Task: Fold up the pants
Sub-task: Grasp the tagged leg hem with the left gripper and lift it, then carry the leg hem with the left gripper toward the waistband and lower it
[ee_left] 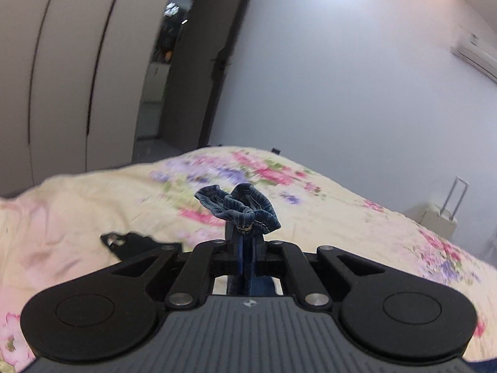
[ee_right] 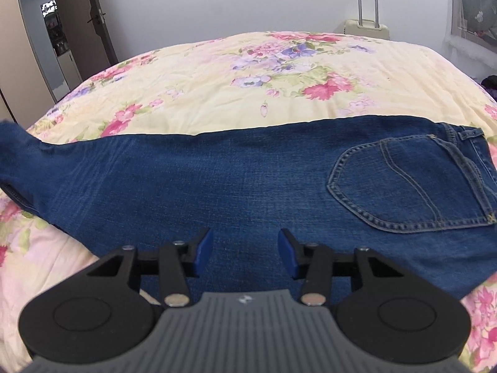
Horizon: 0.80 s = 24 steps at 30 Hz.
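Note:
Blue denim jeans (ee_right: 248, 180) lie across the floral bedspread (ee_right: 236, 93), folded lengthwise, back pocket (ee_right: 403, 183) at the right, legs running off to the left and lifted at the left edge. My right gripper (ee_right: 245, 248) is open, its blue pads just above the thigh part of the jeans. My left gripper (ee_left: 245, 233) is shut on a bunched end of the jeans (ee_left: 239, 206) and holds it up above the bed.
The bed (ee_left: 357, 217) fills the lower part of both views. A wardrobe (ee_left: 62, 77) and a dark open door (ee_left: 198, 62) stand at the left. A cream suitcase (ee_right: 366, 28) stands by the far wall.

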Each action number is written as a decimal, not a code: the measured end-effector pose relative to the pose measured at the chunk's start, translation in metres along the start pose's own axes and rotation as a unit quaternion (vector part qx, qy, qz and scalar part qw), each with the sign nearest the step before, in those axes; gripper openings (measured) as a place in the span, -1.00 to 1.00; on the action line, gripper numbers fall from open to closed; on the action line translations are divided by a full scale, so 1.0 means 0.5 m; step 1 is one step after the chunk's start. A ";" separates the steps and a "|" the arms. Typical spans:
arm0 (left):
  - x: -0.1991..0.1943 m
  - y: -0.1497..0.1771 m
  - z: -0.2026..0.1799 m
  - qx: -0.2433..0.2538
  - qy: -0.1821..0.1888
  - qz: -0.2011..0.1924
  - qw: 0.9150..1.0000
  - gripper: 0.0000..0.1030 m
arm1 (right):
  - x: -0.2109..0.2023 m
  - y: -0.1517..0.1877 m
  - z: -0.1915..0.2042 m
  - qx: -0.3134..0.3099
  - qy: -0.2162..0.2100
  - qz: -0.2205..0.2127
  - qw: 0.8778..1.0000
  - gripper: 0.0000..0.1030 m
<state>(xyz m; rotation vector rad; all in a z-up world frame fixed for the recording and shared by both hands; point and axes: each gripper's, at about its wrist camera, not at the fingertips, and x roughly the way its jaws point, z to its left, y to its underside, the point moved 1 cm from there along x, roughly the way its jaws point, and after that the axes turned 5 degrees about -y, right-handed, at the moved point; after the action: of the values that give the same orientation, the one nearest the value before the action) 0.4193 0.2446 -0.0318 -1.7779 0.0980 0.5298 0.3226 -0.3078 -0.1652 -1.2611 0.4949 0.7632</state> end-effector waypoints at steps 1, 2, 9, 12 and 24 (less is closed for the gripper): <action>-0.022 0.002 -0.054 0.032 0.005 -0.016 0.999 -0.91 | -0.009 0.002 -0.004 0.000 -0.006 -0.001 1.000 -0.15; -0.044 0.007 -0.102 0.058 0.011 -0.028 0.998 -0.91 | -0.019 0.004 -0.007 0.000 -0.012 -0.001 1.000 -0.15; -0.161 0.138 -0.446 0.267 0.072 -0.068 0.959 -0.90 | -0.064 0.027 -0.059 0.034 -0.027 -0.017 0.999 -0.15; -0.185 0.250 -0.561 0.345 0.111 -0.046 0.931 -0.90 | -0.070 0.040 -0.101 0.076 -0.039 -0.027 0.996 -0.15; -0.195 0.598 -0.651 0.566 0.182 0.156 0.788 -0.79 | -0.044 0.090 -0.199 0.181 -0.107 -0.027 0.977 -0.15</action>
<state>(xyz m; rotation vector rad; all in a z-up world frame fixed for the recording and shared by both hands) 0.3288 -0.1646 -0.2034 -0.6297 0.8205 0.2298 0.2817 -0.4038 -0.2046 -0.8392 0.3996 0.7162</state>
